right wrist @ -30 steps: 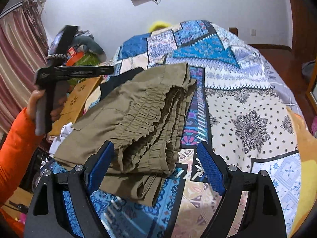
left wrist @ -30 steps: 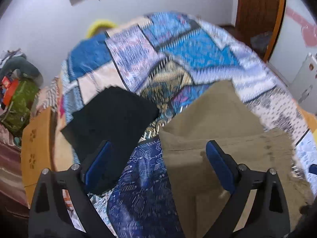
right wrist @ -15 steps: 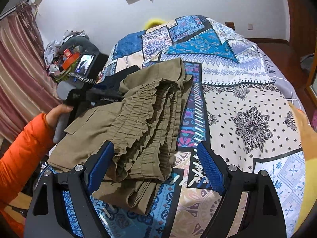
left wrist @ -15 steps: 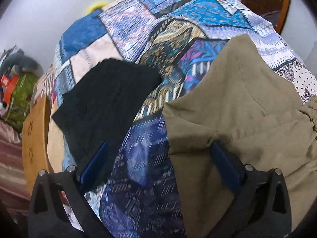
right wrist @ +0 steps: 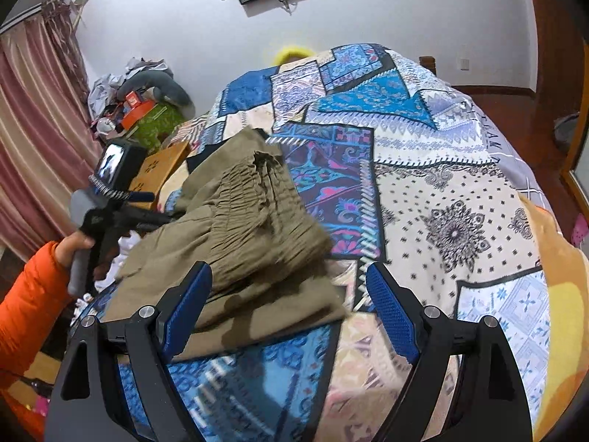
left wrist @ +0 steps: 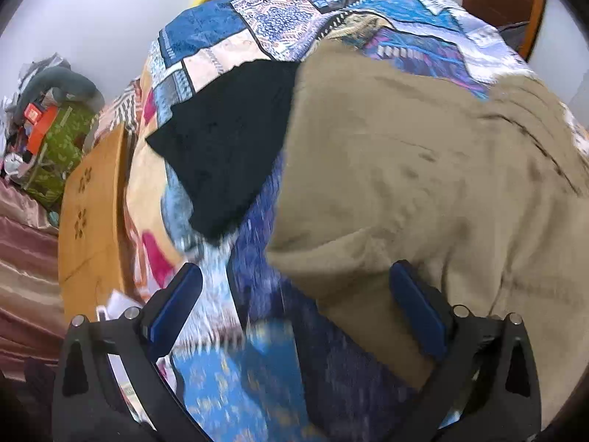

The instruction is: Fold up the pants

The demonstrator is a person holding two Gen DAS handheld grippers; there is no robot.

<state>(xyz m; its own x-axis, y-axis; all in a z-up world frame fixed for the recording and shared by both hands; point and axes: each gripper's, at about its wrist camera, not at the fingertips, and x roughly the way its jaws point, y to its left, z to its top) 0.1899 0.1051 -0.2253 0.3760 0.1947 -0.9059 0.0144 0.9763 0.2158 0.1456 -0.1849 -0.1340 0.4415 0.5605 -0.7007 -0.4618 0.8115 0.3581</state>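
Observation:
Folded olive pants lie on the patchwork quilt, filling the right of the left wrist view. My left gripper is open just above their near left corner. Its right finger hangs over the cloth and its left finger over bare quilt. In the right wrist view the pants form a stack with the gathered waistband on top. My right gripper is open at the stack's near right corner, and its pads are not pressing on the cloth. A hand in an orange sleeve holds the left tool at the stack's left side.
A folded black garment lies left of the pants and touches their edge. A wooden bedside table and a clutter pile stand past the bed's left side. A curtain hangs there. An orange blanket lies at the bed's right.
My left gripper swung down and closer to the pants' near left corner, so the pants now fill more of its view. The right gripper barely shifted. Both stayed open.

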